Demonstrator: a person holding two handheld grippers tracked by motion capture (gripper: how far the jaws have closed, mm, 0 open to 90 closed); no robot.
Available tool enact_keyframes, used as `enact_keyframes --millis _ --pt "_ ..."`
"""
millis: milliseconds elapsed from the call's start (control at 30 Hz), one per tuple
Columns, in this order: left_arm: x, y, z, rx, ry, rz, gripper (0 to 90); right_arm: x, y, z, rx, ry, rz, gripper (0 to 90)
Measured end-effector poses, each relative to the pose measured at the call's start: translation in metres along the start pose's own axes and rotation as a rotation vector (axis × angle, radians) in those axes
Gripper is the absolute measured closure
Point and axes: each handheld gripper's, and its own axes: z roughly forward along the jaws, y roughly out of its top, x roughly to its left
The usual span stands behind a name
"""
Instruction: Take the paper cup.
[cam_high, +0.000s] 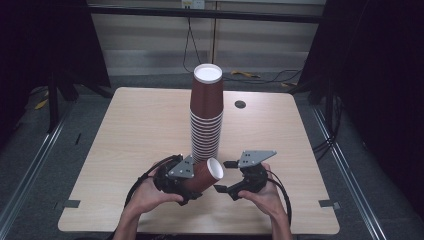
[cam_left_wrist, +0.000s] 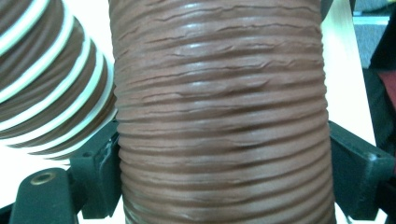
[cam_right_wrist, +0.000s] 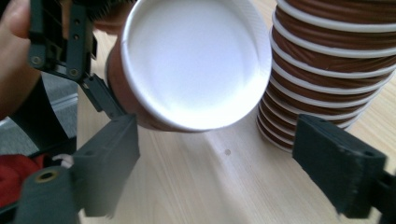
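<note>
Near the wooden table's (cam_high: 140, 125) front edge, the left gripper (cam_high: 192, 181) clamped a ribbed brown paper cup (cam_high: 206, 174) lying sideways, its white mouth facing the unclenched right gripper (cam_high: 226, 176) (empty) just beside it, tall cup stack (cam_high: 205, 112) behind.

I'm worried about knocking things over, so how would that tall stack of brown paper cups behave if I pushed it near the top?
The stack of cups would probably tip rather than slide: it stands tall on a narrow base on the table. It looks light, being thin paper, so a small nudge may do it. The nested rims seem loosely seated, so it might also bend or separate.
</note>
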Motion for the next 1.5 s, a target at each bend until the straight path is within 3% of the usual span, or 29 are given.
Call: enact_keyframes --millis 200,433,500,633,867,967,1000,1033,1233,1400,1500 --pt "0.001 -0.001 0.001 0.024 0.007 0.008 13.7 0.001 0.003 0.005 0.065 0.012 -0.024 13.8" --pt "0.003 0.001 0.003 0.102 0.002 0.044 13.7 0.002 0.007 0.011 0.126 0.01 -0.054 14.3" --pt "0.005 0.002 0.004 0.097 -0.002 0.033 13.7 0.002 0.007 0.013 0.146 0.026 -0.05 14.4" --pt "0.006 0.006 0.005 0.133 -0.019 0.04 13.6 0.003 0.007 0.015 0.163 0.036 -0.034 14.6" --pt "0.005 0.014 0.006 0.194 -0.017 0.09 13.6 0.001 0.01 0.015 0.191 0.04 -0.05 14.7" --pt "0.004 0.015 0.01 0.21 0.002 0.081 13.5 0.001 0.012 0.018 0.212 0.048 -0.069 15.2" --pt "0.006 0.015 0.011 0.244 -0.004 0.114 13.5 0.001 0.012 0.019 0.216 0.056 -0.076 16.0" --pt "0.004 0.015 0.013 0.249 -0.002 0.102 13.5 0.001 0.013 0.02 0.22 0.052 -0.073 16.6" --pt "0.006 0.014 0.015 0.279 -0.009 0.12 13.5 -0.001 0.012 0.029 0.257 0.072 -0.069 15.7" --pt "0.002 0.013 0.017 0.266 -0.025 0.127 13.4 -0.001 0.019 0.033 0.269 0.084 -0.088 16.0" --pt "0.0 0.014 0.018 0.267 -0.04 0.144 13.3 0.0 0.022 0.037 0.272 0.115 -0.091 15.2"
